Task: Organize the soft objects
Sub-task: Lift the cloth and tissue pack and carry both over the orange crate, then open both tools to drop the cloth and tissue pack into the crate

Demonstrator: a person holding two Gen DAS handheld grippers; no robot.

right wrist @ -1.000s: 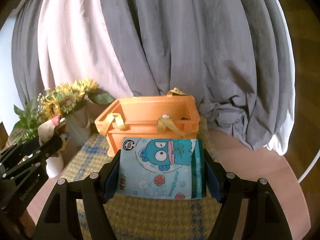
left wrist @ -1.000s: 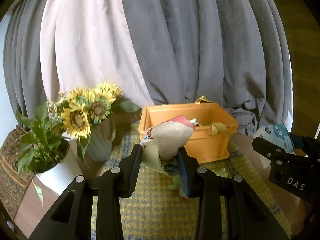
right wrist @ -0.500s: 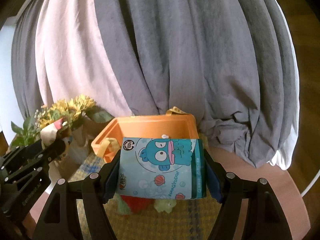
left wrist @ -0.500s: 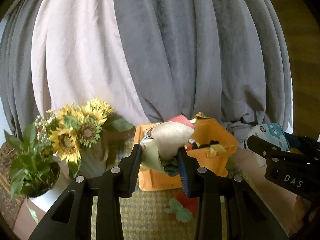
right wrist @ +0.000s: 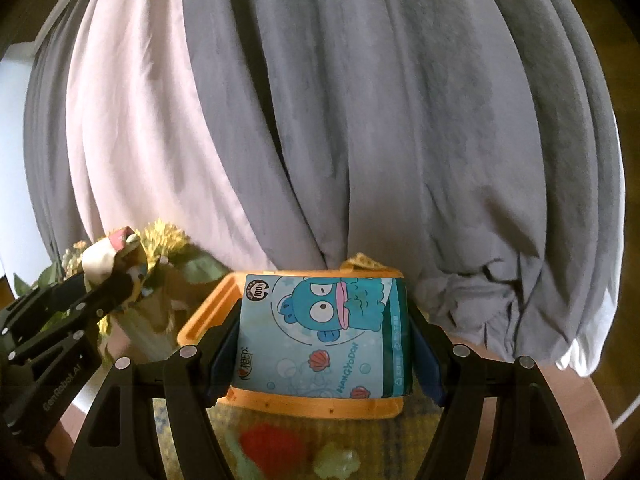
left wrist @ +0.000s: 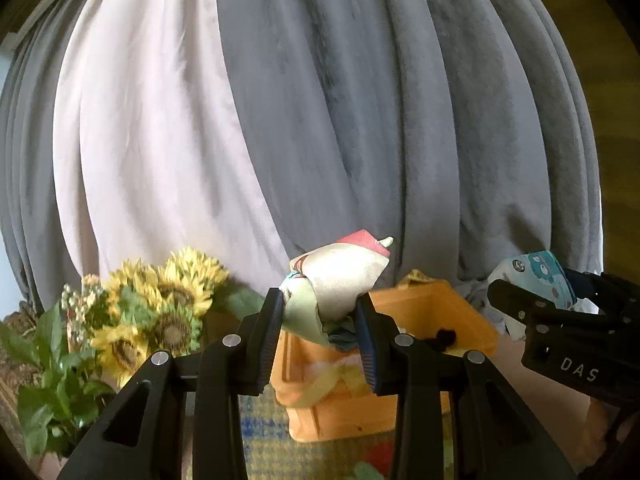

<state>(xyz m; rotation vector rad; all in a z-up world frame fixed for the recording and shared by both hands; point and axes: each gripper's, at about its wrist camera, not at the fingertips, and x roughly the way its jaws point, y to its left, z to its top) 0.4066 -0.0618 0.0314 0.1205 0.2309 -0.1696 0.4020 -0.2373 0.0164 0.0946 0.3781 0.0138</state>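
My left gripper (left wrist: 320, 332) is shut on a bundled cloth (left wrist: 336, 284), cream with pink and green, held above the near left part of the orange basket (left wrist: 472, 316). My right gripper (right wrist: 324, 356) is shut on a blue tissue pack (right wrist: 324, 332) with a cartoon fish, held over the basket (right wrist: 208, 312). Each gripper shows in the other's view: the right one (left wrist: 560, 320) at the right edge, the left one (right wrist: 108, 280) at the left edge. The basket holds a small dark item (left wrist: 444, 336).
A vase of sunflowers (left wrist: 160, 312) and a green potted plant (left wrist: 52, 384) stand left of the basket. Grey and white curtains (left wrist: 320, 120) hang close behind. A red soft toy (right wrist: 268, 448) and a pale green one (right wrist: 336, 460) lie on the yellow checked mat in front of the basket.
Both grippers have risen and moved forward over the basket with their loads still held. The basket now sits lower and closer in both views.
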